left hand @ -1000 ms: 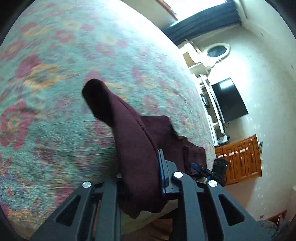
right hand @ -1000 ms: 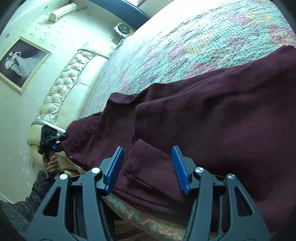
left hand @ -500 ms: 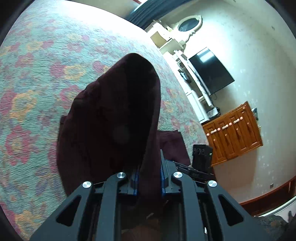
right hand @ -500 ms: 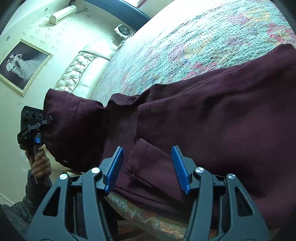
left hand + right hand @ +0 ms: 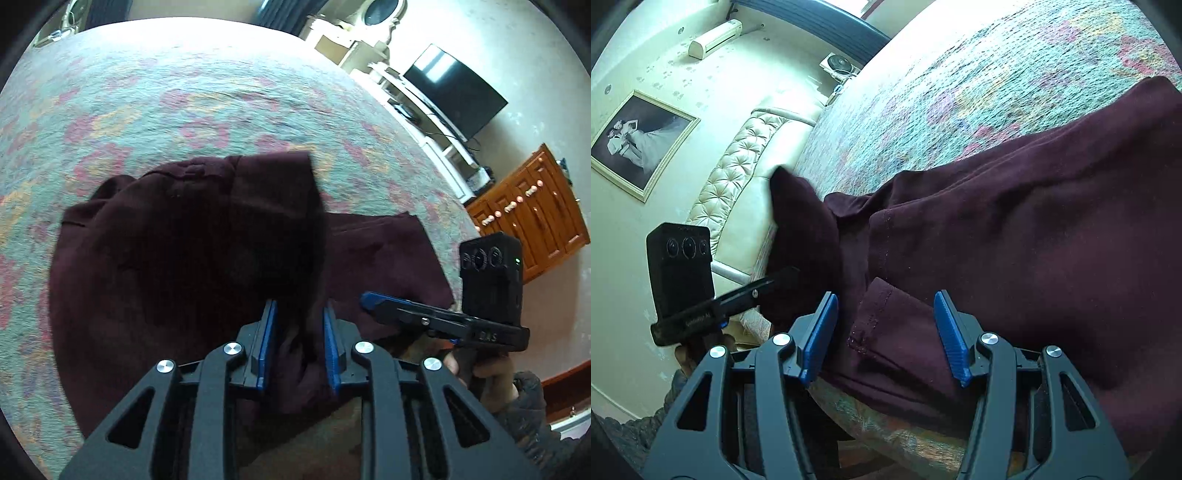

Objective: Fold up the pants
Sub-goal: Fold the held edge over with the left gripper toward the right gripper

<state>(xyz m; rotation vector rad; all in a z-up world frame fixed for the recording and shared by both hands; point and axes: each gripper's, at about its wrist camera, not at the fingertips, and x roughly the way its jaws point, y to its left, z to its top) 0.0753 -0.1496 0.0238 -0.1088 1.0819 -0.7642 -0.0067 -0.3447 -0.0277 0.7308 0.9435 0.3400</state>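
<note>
Since the earlier frame, left gripper [image 5: 298, 341] has carried its bunch of maroon cloth across the bed [image 5: 192, 96] and over the rest of the pants [image 5: 177, 266], so the lifted end, which hung as a narrow strip off to one side, now drapes as a broad hump on top of the flat layer. Left jaws are opening at this moment; cloth is between the blue pads, but a gap shows on each side of it, so I judge the pinch to be released or nearly so. Right gripper [image 5: 886, 336] has not shifted: its jaws stand about half open, straddling a hemmed cuff [image 5: 882, 321] near the bed edge, pads apart from the fabric, holding nothing. The pants lie on the floral bedspread along the near edge, partly doubled over. Risks, as judged from here: the dropped layer sits rumpled rather than flat, so the fold may set with a crooked edge or trapped wrinkles unless smoothed. Cloth could snag on a left pad as the gripper withdraws and drag the fold back open. The hem lies close to the bed edge with no grip on it, so any tug from the left could slide that end off. The two grippers are near one another, so a hasty pull-out may knock them together.
</note>
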